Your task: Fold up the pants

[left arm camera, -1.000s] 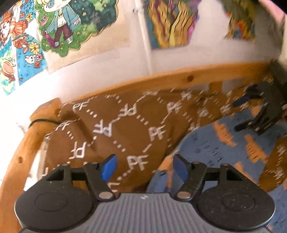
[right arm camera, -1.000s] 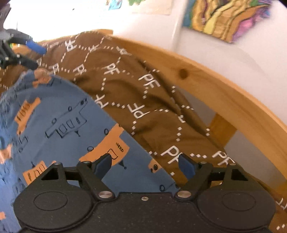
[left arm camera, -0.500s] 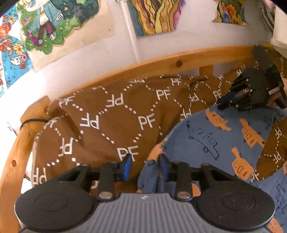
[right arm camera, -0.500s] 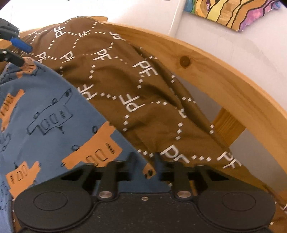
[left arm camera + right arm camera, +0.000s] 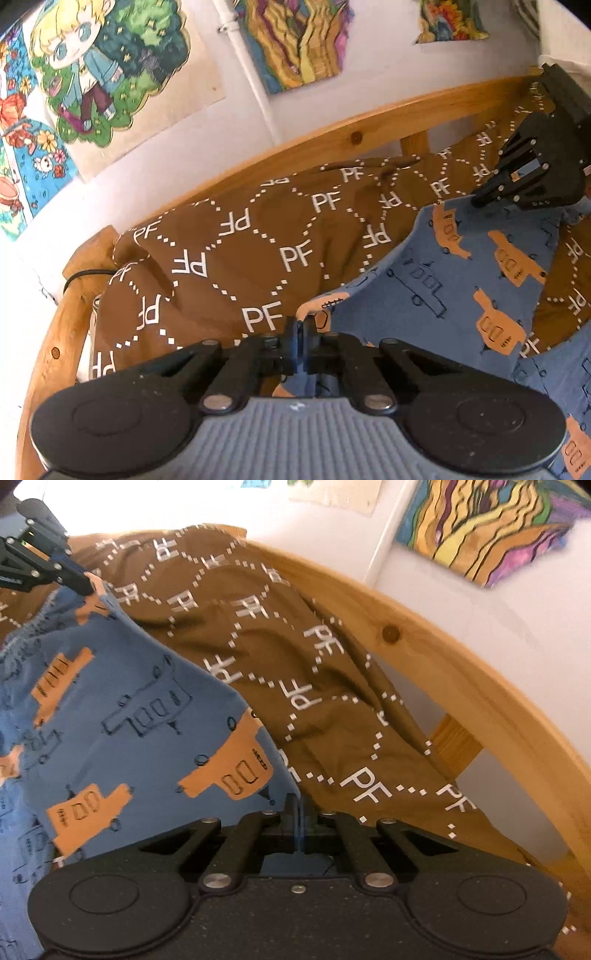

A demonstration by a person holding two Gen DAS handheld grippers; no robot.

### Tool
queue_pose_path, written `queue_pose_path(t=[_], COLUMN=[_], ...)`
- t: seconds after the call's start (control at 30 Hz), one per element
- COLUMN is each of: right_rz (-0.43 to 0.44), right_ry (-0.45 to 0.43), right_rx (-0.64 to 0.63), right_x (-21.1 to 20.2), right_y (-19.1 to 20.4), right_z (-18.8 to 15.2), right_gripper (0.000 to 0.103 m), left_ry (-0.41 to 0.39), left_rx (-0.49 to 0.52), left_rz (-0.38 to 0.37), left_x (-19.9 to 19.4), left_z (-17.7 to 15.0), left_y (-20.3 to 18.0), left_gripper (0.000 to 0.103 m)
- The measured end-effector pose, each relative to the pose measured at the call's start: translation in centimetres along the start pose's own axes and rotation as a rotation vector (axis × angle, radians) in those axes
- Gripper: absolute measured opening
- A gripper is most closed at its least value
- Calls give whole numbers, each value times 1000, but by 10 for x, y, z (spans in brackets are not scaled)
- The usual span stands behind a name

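Observation:
The pants [image 5: 436, 295] are blue with orange truck prints and lie on a brown bedspread; they also show in the right wrist view [image 5: 122, 716]. My left gripper [image 5: 303, 332] is shut on one corner of the pants' edge. My right gripper [image 5: 297, 812] is shut on the other corner. Each gripper shows in the other's view, the right one [image 5: 480, 199] at the far right and the left one [image 5: 83, 585] at the upper left. The edge is lifted between them.
A brown bedspread [image 5: 236, 258] with white PF letters covers the bed. A curved wooden bed rail [image 5: 332, 144] runs behind it against a white wall with colourful drawings [image 5: 107, 62]. The rail also shows in the right wrist view [image 5: 461, 675].
Both grippers have gone from wide open to shut on the pants' edge. The held corners have risen a little off the bedspread.

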State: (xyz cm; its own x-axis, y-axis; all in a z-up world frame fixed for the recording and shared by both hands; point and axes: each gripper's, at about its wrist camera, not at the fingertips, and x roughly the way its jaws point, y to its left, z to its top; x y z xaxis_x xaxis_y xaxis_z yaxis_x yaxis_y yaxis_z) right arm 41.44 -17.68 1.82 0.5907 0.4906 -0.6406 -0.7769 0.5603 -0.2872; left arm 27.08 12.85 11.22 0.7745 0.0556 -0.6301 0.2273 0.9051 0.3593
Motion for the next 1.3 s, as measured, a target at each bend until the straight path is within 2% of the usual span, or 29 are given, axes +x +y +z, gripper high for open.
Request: queue_pose_path(t=[0.17,0.3,0.5,0.6,0.83,1.07,1.3], right_rz=[-16,-16,8,25,30,17,26], right_ry=[-77,-103,-92,-76,-40,-49,-38], right_rx=[20,36,64,101,147,210,161], right_x=[-52,-98,-158,-178,-186,-185,-197], right_y=[22,50,102,129,192,211,232], right_z=[-23,-51,-90,-110,-147,-162,-167], right_gripper=[0,0,0,0,0,0,0], left_ry=[-70,-107,-83,-48,56,88,116], left_rx=[125,244,361,383,395,405,439], left_rz=[-43,-75,-116,-132,-139,-127,-122], left_x=[-26,-55,-84,-92,-91,-92,-99], left_z=[-12,-32,-82,-111,-164,-171,-180], left_y=[-14,-34,-70,-87,-110,-111,-116], left_gripper=[3,2,2,2,2,2,2])
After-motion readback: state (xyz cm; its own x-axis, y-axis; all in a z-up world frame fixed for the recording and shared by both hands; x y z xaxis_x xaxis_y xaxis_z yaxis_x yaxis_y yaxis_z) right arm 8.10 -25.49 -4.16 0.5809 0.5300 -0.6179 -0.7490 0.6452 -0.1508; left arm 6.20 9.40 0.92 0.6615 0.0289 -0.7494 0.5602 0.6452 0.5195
